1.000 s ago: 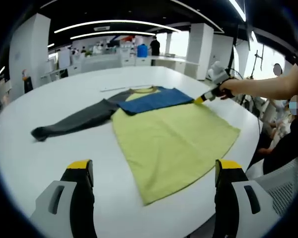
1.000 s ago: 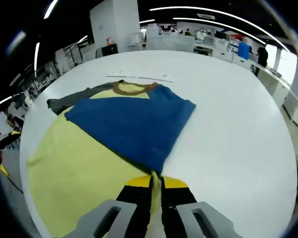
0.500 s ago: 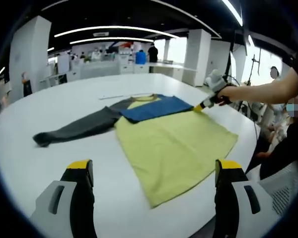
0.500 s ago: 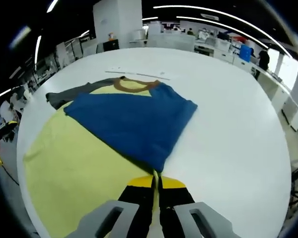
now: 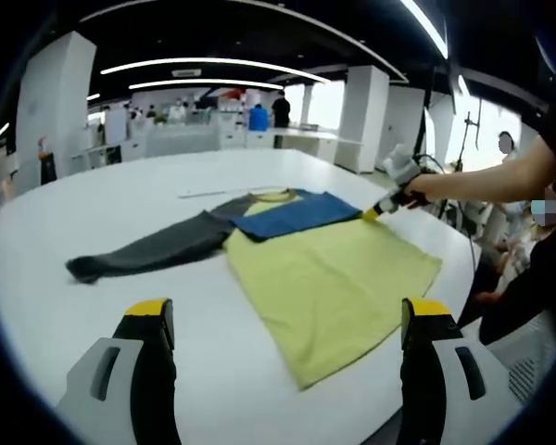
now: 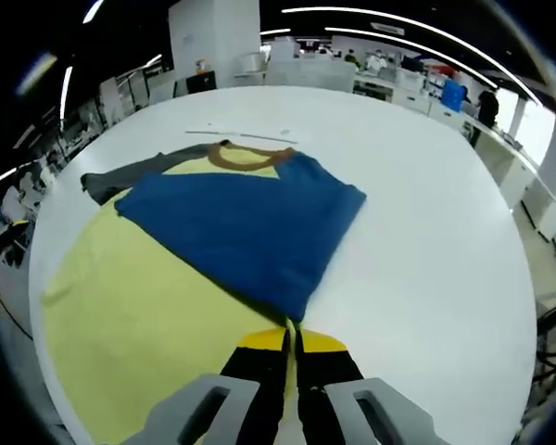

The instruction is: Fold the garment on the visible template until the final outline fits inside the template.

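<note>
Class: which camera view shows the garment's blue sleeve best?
The right gripper view: the blue sleeve lies large, folded across the yellow body. The left gripper view shows it small, far across the table.

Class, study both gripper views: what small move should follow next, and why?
Probably release the right gripper: it pinches the shirt edge where the blue sleeve already lies folded across the yellow body. The grey sleeve remains spread on the table.

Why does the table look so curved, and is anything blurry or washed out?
Left gripper view: fisheye lens bows the white table; windows behind glare, far room soft. Right gripper view: same bowing, the shirt sharp, ceiling light strips blown out.
</note>
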`<state>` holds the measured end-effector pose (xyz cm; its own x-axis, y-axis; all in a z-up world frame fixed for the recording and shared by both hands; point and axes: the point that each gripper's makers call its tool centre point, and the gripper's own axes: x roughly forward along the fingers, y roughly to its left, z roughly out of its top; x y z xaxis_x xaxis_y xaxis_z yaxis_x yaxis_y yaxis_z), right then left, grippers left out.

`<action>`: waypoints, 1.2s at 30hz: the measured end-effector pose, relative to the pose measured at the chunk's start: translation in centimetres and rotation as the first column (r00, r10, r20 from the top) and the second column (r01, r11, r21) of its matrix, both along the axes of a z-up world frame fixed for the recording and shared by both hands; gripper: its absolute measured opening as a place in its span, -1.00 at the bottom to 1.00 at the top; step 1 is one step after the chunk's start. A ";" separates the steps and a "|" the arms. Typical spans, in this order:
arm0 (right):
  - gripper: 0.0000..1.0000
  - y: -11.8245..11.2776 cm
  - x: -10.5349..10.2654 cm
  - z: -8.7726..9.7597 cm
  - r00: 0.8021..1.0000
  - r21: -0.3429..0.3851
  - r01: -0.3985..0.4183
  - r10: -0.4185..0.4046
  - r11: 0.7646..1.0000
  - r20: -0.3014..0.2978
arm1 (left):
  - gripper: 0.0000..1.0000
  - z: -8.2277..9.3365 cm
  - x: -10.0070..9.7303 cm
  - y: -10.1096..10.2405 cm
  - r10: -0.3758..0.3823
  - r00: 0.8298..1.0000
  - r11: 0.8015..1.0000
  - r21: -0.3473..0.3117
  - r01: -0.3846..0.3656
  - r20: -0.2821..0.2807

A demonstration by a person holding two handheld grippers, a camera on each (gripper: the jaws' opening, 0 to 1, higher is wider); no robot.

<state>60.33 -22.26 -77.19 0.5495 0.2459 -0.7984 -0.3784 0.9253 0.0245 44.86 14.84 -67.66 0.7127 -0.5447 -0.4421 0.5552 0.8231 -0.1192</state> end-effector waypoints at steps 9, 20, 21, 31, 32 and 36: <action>-0.85 -1.0 0.0 0.4 0.999 -0.010 0.028 -0.027 1.000 0.017 | 0.98 -0.1 -0.1 0.2 0.005 1.000 1.000 0.008 -0.005 -0.008; 0.22 1.4 -1.3 3.7 0.995 0.143 -0.050 0.038 0.988 0.088 | 0.98 -0.1 0.5 1.0 0.020 1.000 1.000 0.014 -0.020 -0.011; 0.28 1.8 -1.3 4.1 0.994 0.162 -0.064 0.049 0.985 0.098 | 0.98 -0.1 0.6 1.1 0.021 1.000 1.000 0.014 -0.020 -0.011; 0.81 6.1 -4.1 8.6 0.953 0.243 -0.253 0.198 0.936 0.229 | 0.95 0.0 1.2 2.1 0.049 0.999 0.999 0.021 -0.049 -0.013; 0.83 6.5 -4.5 9.0 0.946 0.248 -0.274 0.214 0.929 0.242 | 0.95 0.1 1.3 2.2 0.056 0.998 0.998 0.021 -0.055 -0.013; 0.92 7.5 -6.1 10.4 0.929 0.251 -0.320 0.251 0.914 0.271 | 0.93 0.2 1.7 3.0 0.078 0.997 0.997 0.021 -0.078 -0.019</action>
<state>54.25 -14.79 -66.74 0.5794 0.6181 -0.5313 -0.6519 0.7427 0.1531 46.52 17.80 -67.49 0.7436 -0.4787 -0.4667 0.4870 0.8661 -0.1124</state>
